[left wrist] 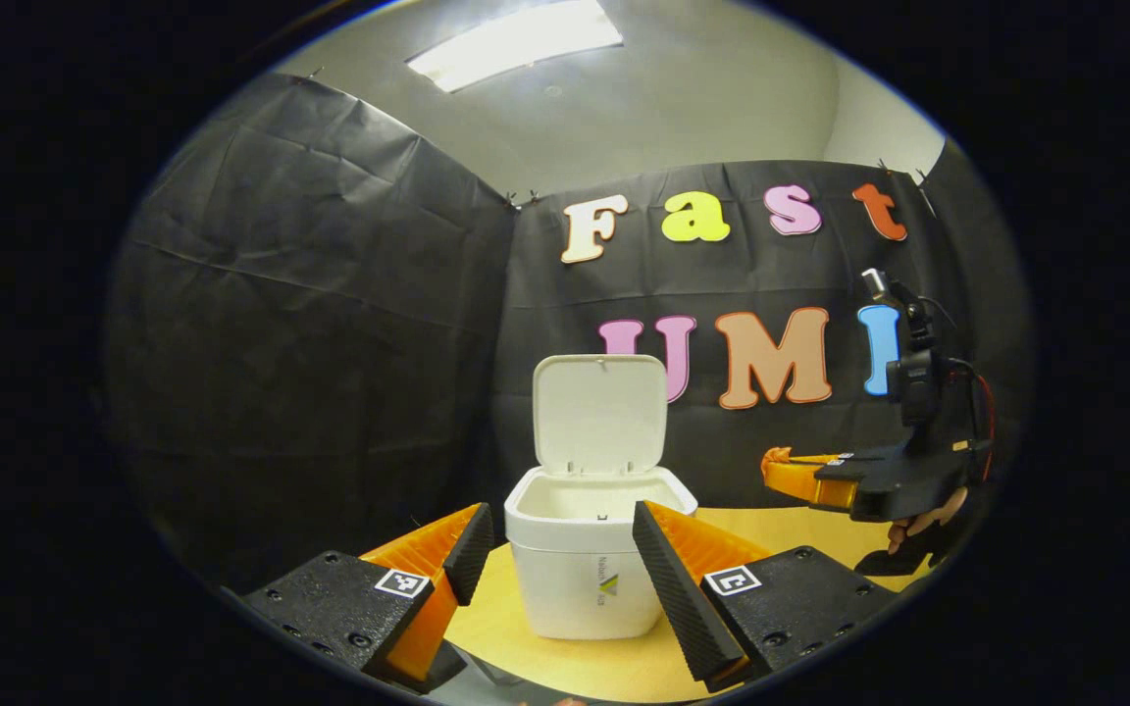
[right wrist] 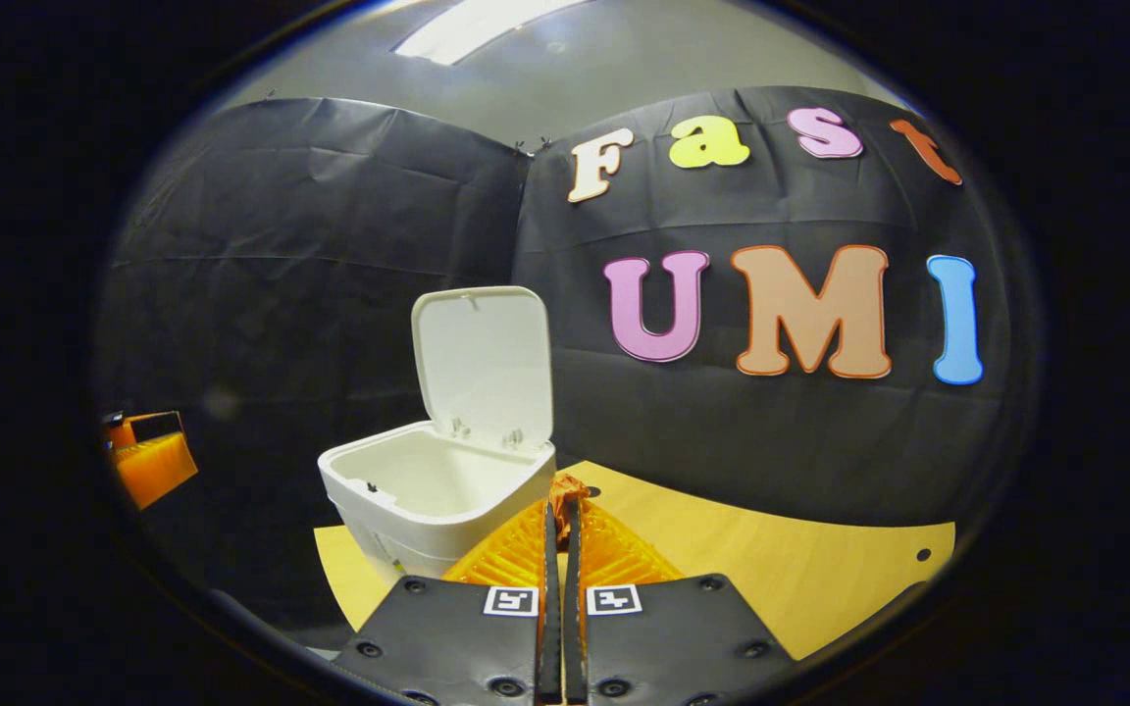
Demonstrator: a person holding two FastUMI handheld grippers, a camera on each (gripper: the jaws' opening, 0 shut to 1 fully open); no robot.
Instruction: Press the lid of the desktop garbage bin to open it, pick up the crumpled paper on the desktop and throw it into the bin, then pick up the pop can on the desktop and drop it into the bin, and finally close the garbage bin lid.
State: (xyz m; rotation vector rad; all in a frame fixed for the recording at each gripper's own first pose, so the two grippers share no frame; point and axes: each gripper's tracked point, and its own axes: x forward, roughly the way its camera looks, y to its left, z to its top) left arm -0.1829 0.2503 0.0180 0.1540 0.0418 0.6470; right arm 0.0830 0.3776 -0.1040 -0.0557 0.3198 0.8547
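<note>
Two fingers of the right gripper (right wrist: 561, 520) are seen pressed almost flat together in the right gripper view, with only a thin slit between them; nothing is held, though a small crumpled orange scrap at the very tips cannot be identified. That clenched pose is judged to suit pushing, since closed tips make a firm point for pressing a lid. The left gripper (left wrist: 553, 549) is spread wide, its fingers standing to either side of the bin (left wrist: 590, 569) without touching it, a stance probably kept ready for a grasp.

Beyond the fingers, the white bin is set on the yellow table (right wrist: 800, 569), near the left gripper and just left of the right one. Its lid (left wrist: 601, 412) is raised upright on the far hinge, so the inside is exposed for dropping things in. What can be seen of the inside looks bare. Neither paper nor can is made out on the visible table, so their whereabouts cannot be told. Closing is judged to remain.
</note>
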